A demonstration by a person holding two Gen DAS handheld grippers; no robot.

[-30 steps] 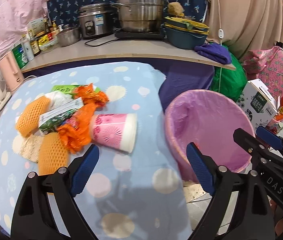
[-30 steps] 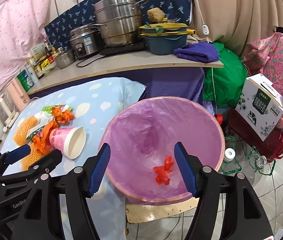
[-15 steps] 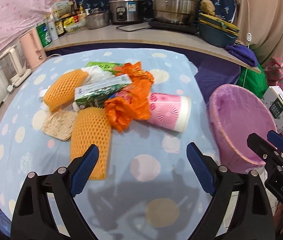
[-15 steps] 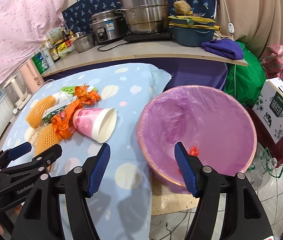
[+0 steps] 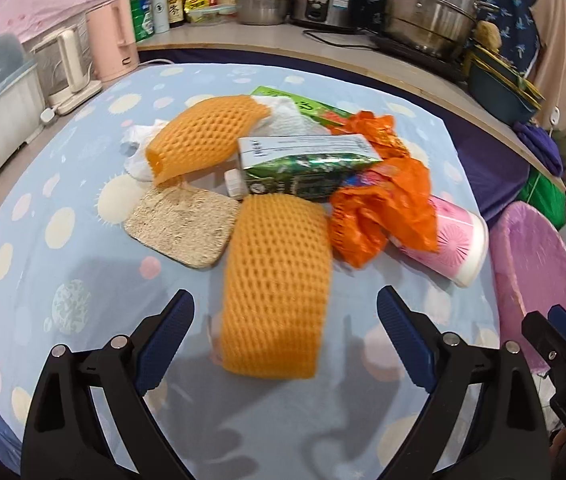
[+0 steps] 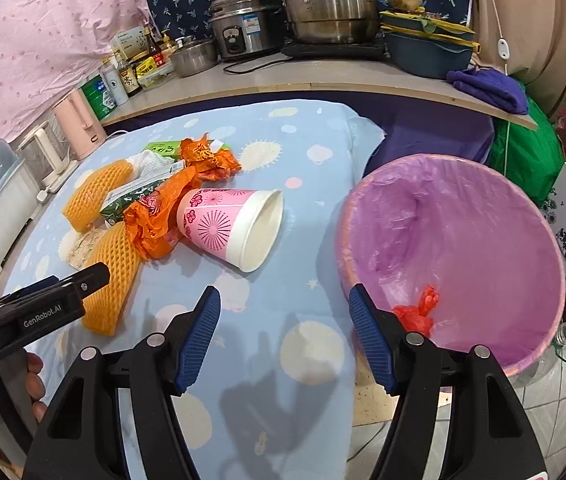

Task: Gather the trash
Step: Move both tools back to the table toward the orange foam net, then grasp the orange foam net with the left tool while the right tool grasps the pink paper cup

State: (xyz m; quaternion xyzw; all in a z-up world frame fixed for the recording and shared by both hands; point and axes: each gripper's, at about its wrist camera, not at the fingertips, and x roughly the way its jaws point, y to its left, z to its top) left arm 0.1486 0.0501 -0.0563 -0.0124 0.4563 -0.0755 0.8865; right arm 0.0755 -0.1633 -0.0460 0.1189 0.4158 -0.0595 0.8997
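Where the left wrist view looks down, the left gripper point(image 5: 285, 338) is held spread wide, empty, with the near end of an orange foam net point(image 5: 277, 284) lying between its fingertips on the dotted tablecloth point(image 5: 83, 240). Behind the net a green carton point(image 5: 307, 170) and an orange bag point(image 5: 379, 208) are piled.

In the right wrist view, the right gripper point(image 6: 283, 336) is likewise seen spread and empty, near a pink paper cup point(image 6: 229, 230) lying on its side. The lined bin point(image 6: 463, 216) stands beside the table, with red scrap point(image 6: 419, 310) inside.
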